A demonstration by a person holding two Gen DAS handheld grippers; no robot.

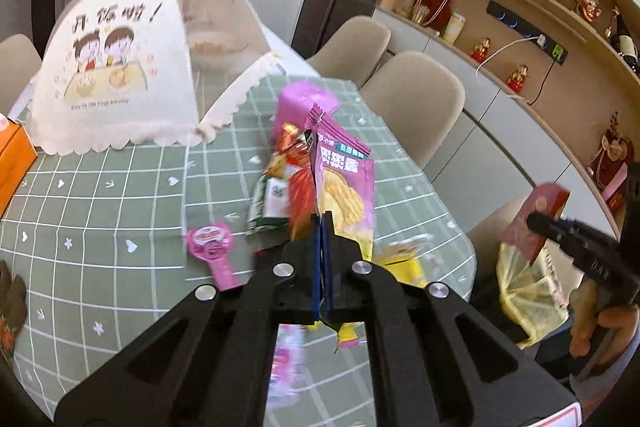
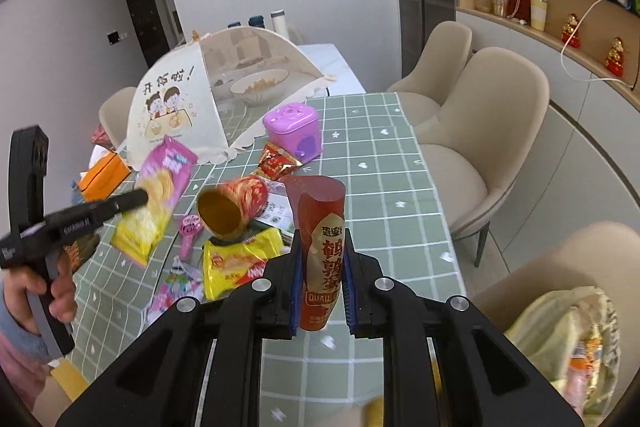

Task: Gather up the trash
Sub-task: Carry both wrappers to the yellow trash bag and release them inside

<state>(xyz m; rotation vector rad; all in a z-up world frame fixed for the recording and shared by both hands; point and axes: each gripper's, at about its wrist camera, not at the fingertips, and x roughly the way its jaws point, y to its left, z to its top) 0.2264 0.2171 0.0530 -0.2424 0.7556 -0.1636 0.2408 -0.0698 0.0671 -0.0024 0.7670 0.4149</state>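
My left gripper (image 1: 322, 223) is shut on a pink chip packet (image 1: 344, 195), held above the green checked tablecloth (image 1: 100, 211); it also shows in the right wrist view (image 2: 158, 195). My right gripper (image 2: 322, 251) is shut on a red quail-egg packet (image 2: 322, 235), held upright above the table; it also shows in the left wrist view (image 1: 536, 223). More trash lies on the cloth: a red paper cup on its side (image 2: 232, 207), a yellow chip bag (image 2: 236, 263), a red wrapper (image 2: 276, 163), a pink lid (image 1: 212, 243) and a green-white carton (image 1: 268, 203).
A mesh food cover (image 2: 192, 103) stands at the back over dishes. A purple box (image 2: 294, 131) and an orange tissue box (image 2: 104, 175) sit on the table. A yellowish plastic bag (image 2: 568, 339) lies on a beige chair at right. Beige chairs (image 2: 492, 131) line the right side.
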